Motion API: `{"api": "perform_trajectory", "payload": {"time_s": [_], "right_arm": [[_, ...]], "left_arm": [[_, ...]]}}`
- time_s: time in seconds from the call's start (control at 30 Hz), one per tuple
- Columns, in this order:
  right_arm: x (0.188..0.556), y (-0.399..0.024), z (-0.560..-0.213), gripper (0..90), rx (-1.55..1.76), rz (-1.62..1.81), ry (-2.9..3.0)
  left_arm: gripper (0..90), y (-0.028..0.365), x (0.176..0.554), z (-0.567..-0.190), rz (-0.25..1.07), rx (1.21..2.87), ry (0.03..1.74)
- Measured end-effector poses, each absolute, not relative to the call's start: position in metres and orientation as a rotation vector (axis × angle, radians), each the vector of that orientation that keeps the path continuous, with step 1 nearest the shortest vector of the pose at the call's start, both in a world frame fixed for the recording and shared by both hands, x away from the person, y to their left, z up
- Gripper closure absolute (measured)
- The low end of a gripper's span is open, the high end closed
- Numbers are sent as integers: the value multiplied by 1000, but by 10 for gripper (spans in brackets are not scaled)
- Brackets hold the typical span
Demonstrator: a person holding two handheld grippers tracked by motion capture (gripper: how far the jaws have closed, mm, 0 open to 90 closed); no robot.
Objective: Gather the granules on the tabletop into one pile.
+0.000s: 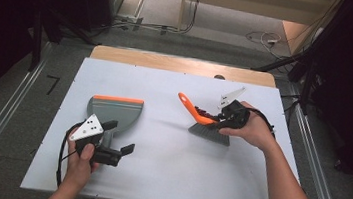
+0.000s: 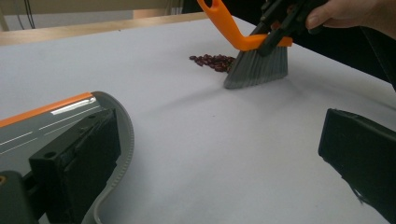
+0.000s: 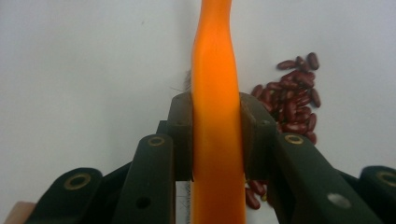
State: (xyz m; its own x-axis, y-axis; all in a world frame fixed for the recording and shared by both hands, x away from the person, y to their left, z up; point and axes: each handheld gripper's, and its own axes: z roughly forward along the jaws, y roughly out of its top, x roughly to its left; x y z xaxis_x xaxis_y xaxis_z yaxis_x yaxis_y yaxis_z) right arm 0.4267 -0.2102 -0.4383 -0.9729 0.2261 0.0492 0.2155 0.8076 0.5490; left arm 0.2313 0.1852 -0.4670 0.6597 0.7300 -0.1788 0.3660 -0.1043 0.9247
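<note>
Item one, nearest you: your left gripper (image 1: 117, 149), fingers spread wide with nothing between them, resting low on the white surface (image 1: 165, 179) just this side of the dustpan. Item two: grey dustpan (image 1: 114, 109) with orange lip; one finger (image 2: 74, 163) lies at its rounded rear, its lip on the far side. Item three, farther and to your right: hand brush, orange handle (image 3: 215, 93) clamped between the fingers of your right gripper (image 1: 220, 117), grey bristles (image 2: 257, 67) down on the surface, handle rising up and toward the dustpan's side. Item four: pile of red kidney beans (image 2: 214, 61) touching the bristles. The beans lie well apart from the dustpan, across open surface, so the sweep likely runs brush-to-pan; your right hand is nearer.
</note>
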Motion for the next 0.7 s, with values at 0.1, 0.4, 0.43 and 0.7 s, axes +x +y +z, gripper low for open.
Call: {"api": "perform_trajectory", "payload": {"time_s": [0.1,0.4,0.43,0.7], "right_arm": [[435,-211,-440,683,382,913,2934],[447,-208,-437,683,411,903,2861],[447,-208,-435,683,410,911,2858],[443,-211,-426,684,396,939,2851]], "left_arm": [[0,186,232,-467,391,1719,895],[0,186,232,-468,390,1716,896],[0,186,232,-468,389,1715,896],[0,186,232,-467,388,1717,894]]}}
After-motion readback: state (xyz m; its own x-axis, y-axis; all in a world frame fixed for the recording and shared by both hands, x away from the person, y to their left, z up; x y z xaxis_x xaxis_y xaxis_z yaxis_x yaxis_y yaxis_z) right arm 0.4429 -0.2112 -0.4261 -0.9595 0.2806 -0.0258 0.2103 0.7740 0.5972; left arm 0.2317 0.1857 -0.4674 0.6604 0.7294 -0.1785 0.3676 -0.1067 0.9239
